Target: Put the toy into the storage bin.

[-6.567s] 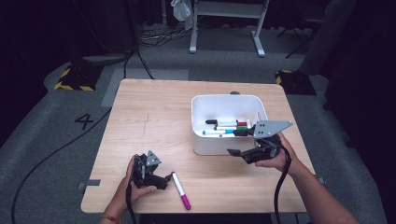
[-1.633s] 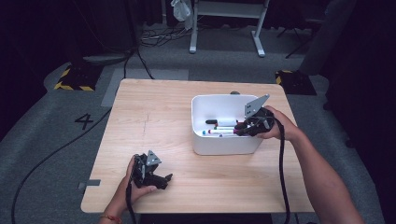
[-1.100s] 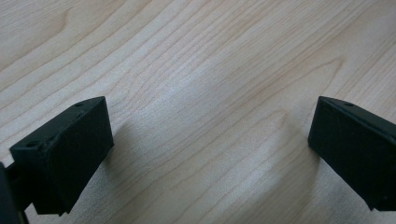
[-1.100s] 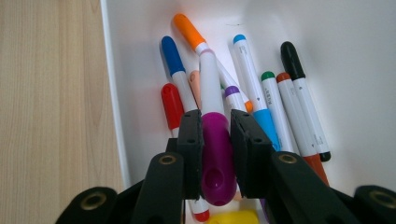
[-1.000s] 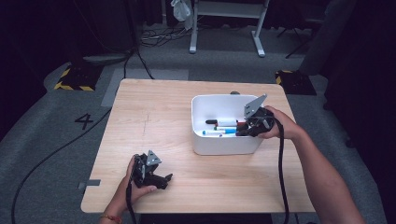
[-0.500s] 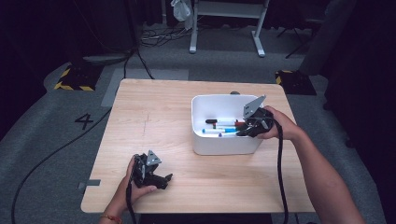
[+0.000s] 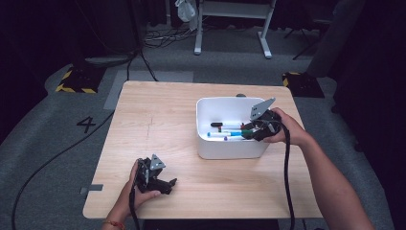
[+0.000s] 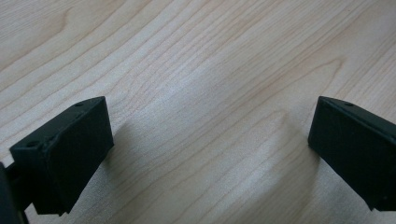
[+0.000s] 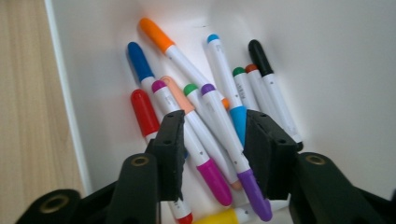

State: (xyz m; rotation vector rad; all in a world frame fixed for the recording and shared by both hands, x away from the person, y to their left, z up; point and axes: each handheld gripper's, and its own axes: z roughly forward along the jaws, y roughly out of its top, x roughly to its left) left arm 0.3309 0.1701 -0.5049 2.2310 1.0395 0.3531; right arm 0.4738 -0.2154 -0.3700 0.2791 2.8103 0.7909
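1. Right tool (image 9: 214, 127): released. Jaws have just been opening, pads now stand off both sides w/ a gap. It hangs inside the white bin (image 7: 230, 149), coming in over the bin's right wall, tips pointing left across it in the high view.
2. Between/under those jaws: magenta marker (image 9: 215, 183) and purple marker (image 9: 254, 198). Neither is pinched; both lie loose on the pile at the bin floor.
3. Key relation: the markers lie just below and ahead of the right tool, long axes running approx. along the tool's own pointing direction, not across the jaw gap. So in my judgement the clean exit is straight up/back toward the right wall. A sideways sweep would prob. drag the pile.
4. Other markers (orange, blue, red, green, black caps) are fanned out farther in, toward the far bin wall in the right gripper view, all inside the bin.
5. Left tool (image 7: 165, 184): released, jaws spread wide, nothing between them but bare wood. It rests low on the surface (image 7: 158, 120) near the front edge, well apart from the bin.
6. Nearer hand for anything in the bin = right, by far; the left would have to cross the surface.
7. No markers seen on the surface, so sorting looks about done.
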